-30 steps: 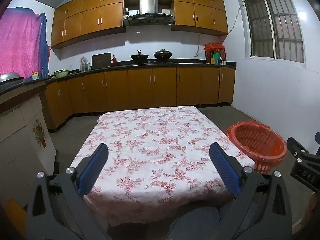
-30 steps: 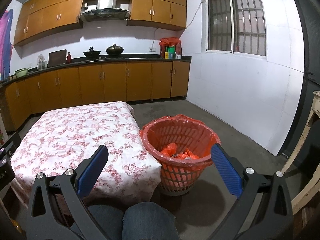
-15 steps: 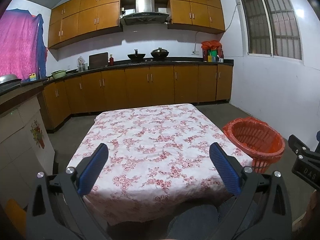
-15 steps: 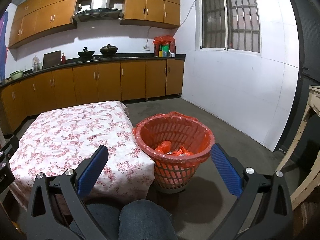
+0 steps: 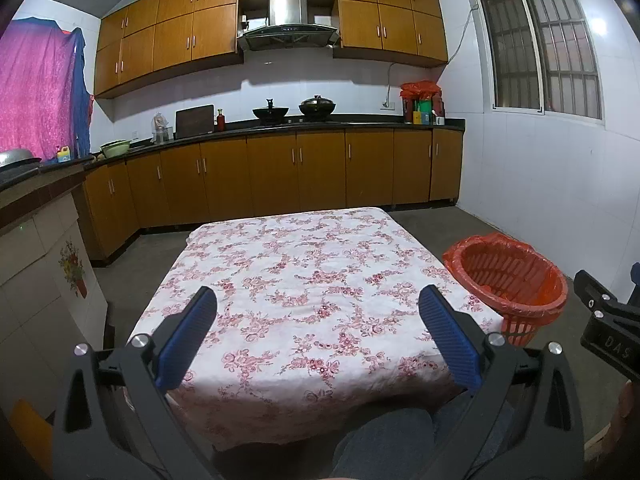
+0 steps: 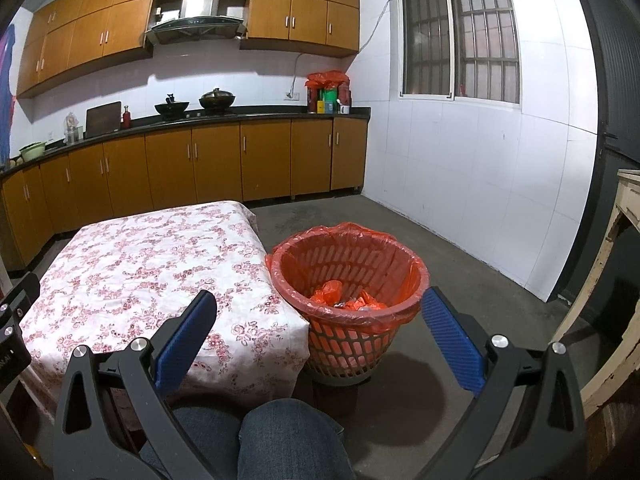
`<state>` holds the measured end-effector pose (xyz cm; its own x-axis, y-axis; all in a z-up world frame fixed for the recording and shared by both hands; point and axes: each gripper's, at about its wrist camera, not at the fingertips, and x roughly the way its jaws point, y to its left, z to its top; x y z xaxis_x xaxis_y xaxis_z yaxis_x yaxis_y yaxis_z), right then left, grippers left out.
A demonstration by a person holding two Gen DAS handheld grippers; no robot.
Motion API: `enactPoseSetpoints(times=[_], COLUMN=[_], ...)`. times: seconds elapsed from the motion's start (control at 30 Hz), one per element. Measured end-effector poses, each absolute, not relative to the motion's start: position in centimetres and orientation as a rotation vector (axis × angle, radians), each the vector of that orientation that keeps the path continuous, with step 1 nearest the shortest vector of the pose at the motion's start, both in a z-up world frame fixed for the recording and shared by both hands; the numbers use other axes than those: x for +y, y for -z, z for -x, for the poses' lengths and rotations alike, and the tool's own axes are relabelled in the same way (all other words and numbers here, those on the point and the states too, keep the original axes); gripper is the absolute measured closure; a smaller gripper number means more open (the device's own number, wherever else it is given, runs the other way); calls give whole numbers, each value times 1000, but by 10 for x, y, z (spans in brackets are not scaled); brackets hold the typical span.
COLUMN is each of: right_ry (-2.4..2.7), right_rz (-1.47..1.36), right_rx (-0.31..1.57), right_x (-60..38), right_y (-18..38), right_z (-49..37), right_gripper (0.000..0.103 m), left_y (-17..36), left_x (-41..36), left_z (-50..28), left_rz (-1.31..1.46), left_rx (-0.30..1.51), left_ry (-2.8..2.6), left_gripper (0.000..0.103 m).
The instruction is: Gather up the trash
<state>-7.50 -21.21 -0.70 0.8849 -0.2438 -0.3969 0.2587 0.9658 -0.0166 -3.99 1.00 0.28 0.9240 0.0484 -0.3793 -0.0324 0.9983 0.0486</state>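
Note:
An orange basket bin (image 6: 348, 300) with an orange liner stands on the floor at the table's right side; it also shows in the left wrist view (image 5: 508, 284). Crumpled orange trash (image 6: 344, 300) lies at its bottom. The table with a floral cloth (image 5: 304, 292) shows nothing on its top; it also shows in the right wrist view (image 6: 152, 272). My left gripper (image 5: 318, 334) is open and empty above the table's near edge. My right gripper (image 6: 320, 334) is open and empty, above and in front of the bin.
Brown cabinets and a black counter (image 5: 304, 124) with pots run along the far wall. A white tiled wall (image 6: 480, 184) is to the right. A worn wooden frame (image 6: 616, 280) stands at the far right. My knees (image 6: 288, 436) are below the grippers.
Both grippers have drawn back and up, so the table and bin look farther and lower. Both stay open and empty.

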Motion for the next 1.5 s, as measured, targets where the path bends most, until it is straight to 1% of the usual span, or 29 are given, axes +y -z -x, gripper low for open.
enactPoseSetpoints(times=[1.5], right_ry=[268], right_rz=[-41], right_rx=[411], right_x=[-215], right_y=[9], right_z=[77], right_gripper=[2], left_y=[1], left_x=[8], left_z=[39], left_rz=[-34], left_rx=[405], left_ry=[-36], left_gripper=[4])
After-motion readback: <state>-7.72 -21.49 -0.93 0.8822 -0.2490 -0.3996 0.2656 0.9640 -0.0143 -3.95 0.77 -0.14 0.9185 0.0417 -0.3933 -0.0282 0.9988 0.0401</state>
